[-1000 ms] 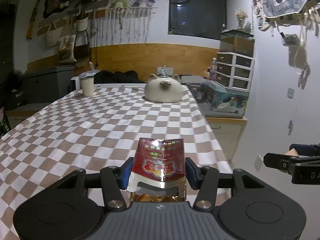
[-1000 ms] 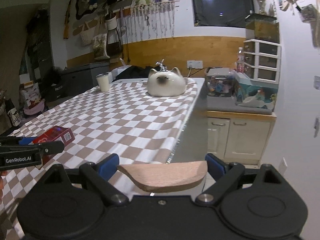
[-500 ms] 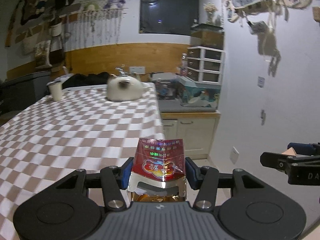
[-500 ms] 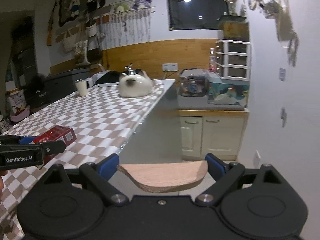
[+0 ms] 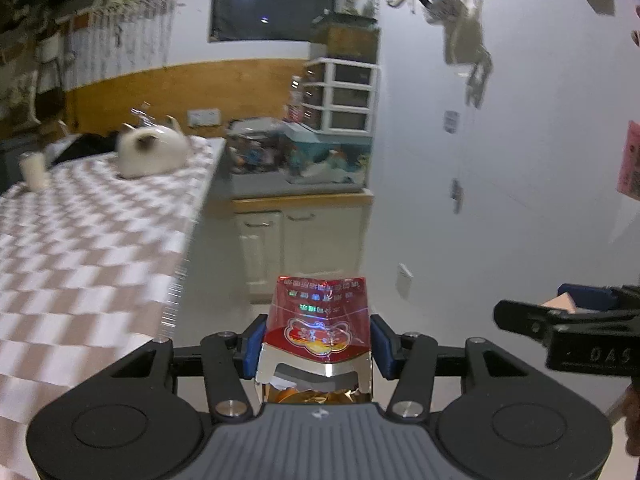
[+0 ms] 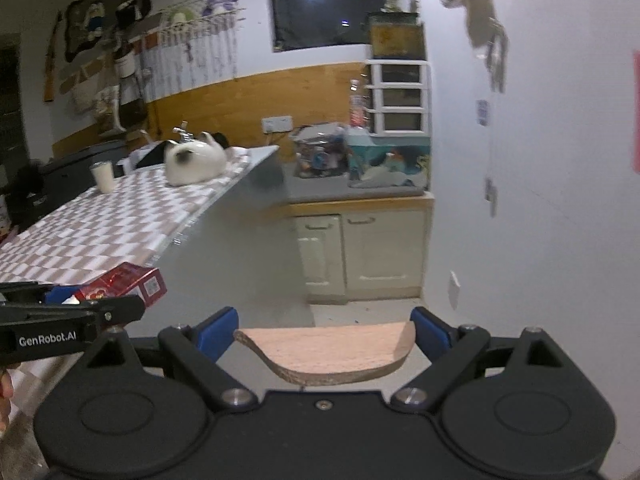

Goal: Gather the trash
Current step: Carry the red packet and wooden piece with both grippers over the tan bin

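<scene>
Left gripper (image 5: 318, 344) clamped on red foil packet (image 5: 320, 332), upright between the pads. Right gripper (image 6: 324, 334) pinching tan cardboard scrap (image 6: 332, 354) edge to edge. Both clear of table (image 5: 88, 248). Best carried level, grips firm; no bin visible ahead.
</scene>
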